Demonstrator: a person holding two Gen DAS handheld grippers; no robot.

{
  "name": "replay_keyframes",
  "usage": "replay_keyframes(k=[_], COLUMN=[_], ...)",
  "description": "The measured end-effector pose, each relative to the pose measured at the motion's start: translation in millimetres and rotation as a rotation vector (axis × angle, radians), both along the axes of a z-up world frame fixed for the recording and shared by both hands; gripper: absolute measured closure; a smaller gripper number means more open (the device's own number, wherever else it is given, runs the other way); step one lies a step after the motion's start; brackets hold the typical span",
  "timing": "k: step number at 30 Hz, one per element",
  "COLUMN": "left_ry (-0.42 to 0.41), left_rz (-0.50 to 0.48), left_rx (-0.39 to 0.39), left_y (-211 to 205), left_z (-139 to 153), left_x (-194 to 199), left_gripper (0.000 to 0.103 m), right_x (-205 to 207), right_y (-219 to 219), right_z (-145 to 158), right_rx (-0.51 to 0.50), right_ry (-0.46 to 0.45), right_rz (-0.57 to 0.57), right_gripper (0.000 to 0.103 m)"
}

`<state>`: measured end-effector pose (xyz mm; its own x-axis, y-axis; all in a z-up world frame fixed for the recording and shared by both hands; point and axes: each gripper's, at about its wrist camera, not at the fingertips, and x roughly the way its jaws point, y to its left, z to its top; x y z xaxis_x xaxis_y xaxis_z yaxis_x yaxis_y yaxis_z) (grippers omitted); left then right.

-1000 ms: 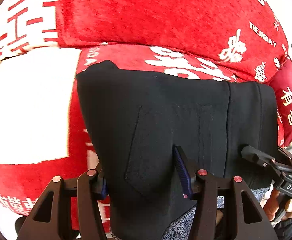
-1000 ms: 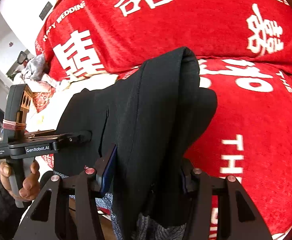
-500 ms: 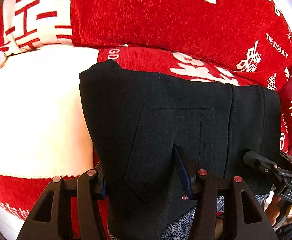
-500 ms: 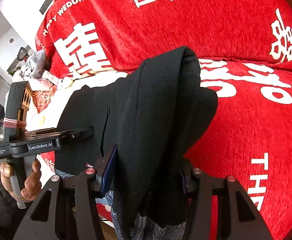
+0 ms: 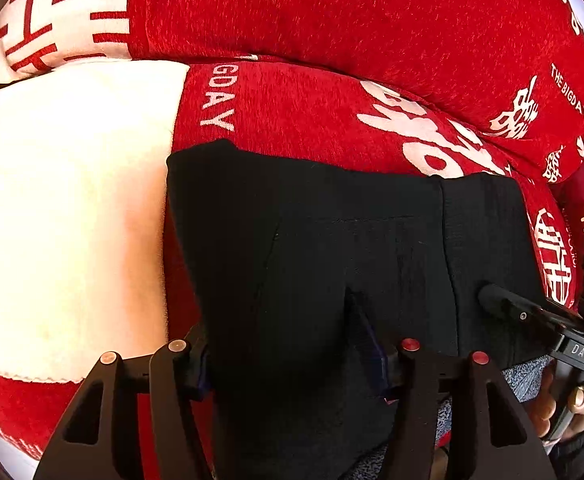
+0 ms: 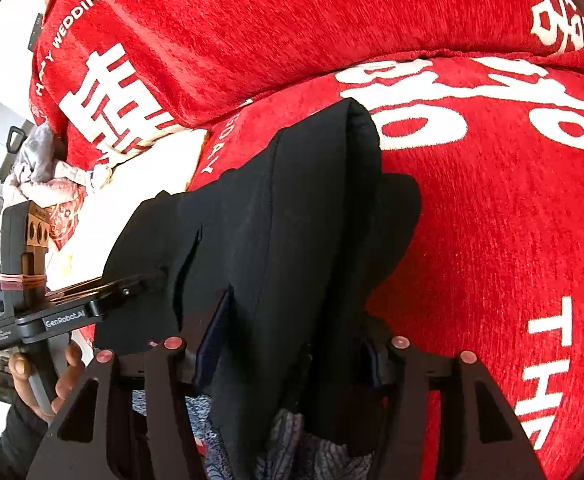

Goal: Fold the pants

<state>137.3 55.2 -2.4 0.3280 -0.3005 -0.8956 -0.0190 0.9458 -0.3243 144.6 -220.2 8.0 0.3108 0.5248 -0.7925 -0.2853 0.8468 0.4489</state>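
Note:
The black pants (image 5: 332, 240) are folded into a thick bundle with a grey fleece lining showing at the near edge. My left gripper (image 5: 288, 344) is shut on the bundle's near edge, cloth filling the gap between its fingers. My right gripper (image 6: 292, 340) is shut on the bundle's right end (image 6: 312, 220), which bulges up between its fingers. Each gripper shows in the other's view: the right one (image 5: 532, 316) at the bundle's right, the left one (image 6: 92, 300) at its left. The bundle hangs just above the red sofa seat (image 5: 312, 108).
The sofa has red covers with white lettering; its back cushion (image 5: 332, 8) rises just behind the pants. A white patch (image 5: 64, 208) of the seat lies to the left. A heap of pinkish and grey clothes (image 6: 44, 176) sits at the sofa's far left end.
Both grippers have carried the bundle forward and downward toward the sofa seat; more of the seat and its lettering now shows behind the pants. Both grips are unchanged.

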Motion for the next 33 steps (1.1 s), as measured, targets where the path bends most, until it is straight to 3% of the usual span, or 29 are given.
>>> replay_keyframes(k=[4,6,8,11,13,16,19,23,28,32,33], left_ry=[-0.003,-0.004,-0.004,-0.006,-0.019,-0.09,-0.182,-0.217,-0.136,-0.18,-0.185], left_rz=[0.002,0.008,0.016,0.016,0.027,0.057,0.064,-0.024,-0.055,-0.098,-0.109], left_rx=[-0.01,-0.008,0.027,0.064,0.115,0.185,0.076,-0.066,0.037,0.127,0.142], left_y=[1.9,2.1,2.2,2.9,3.9,6.0,8.2,-8.9,-29.2,-42.0,-42.8], left_z=[-3.5,-5.8,-5.0,1.6,11.3,34.6,61.4,60.6,17.8,10.3,9.3], left_x=[0.4,1.2,0.8,-4.5,-11.6,-31.6,-61.4,-82.2,-79.7,-88.6,-90.2], left_gripper=[0.038,0.031,0.023,0.022,0.022,0.022,0.022,0.022,0.022,0.022,0.017], right_x=[3.0,5.0,6.3,2.6,-4.6,-29.3,-71.0,-118.0,-115.7,-108.2,-108.0], right_y=[-1.8,-3.9,-5.8,-5.2,-5.4,-1.7,14.0,44.0,55.9,45.6,43.9], right_z=[-4.7,-9.0,-11.4,-4.1,9.7,41.7,64.1,53.1,15.2,3.2,3.9], right_rx=[0.007,0.013,0.018,-0.012,-0.079,-0.202,-0.22,-0.236,-0.31,-0.251,-0.243], right_ry=[0.009,0.022,0.034,0.026,-0.027,-0.179,-0.319,-0.402,-0.366,-0.33,-0.325], right_rz=[-0.003,-0.013,-0.025,-0.048,-0.079,-0.096,-0.006,0.192,0.229,0.198,0.197], right_gripper=[0.037,0.03,0.024,0.022,0.022,0.021,0.019,0.019,0.019,0.019,0.019])
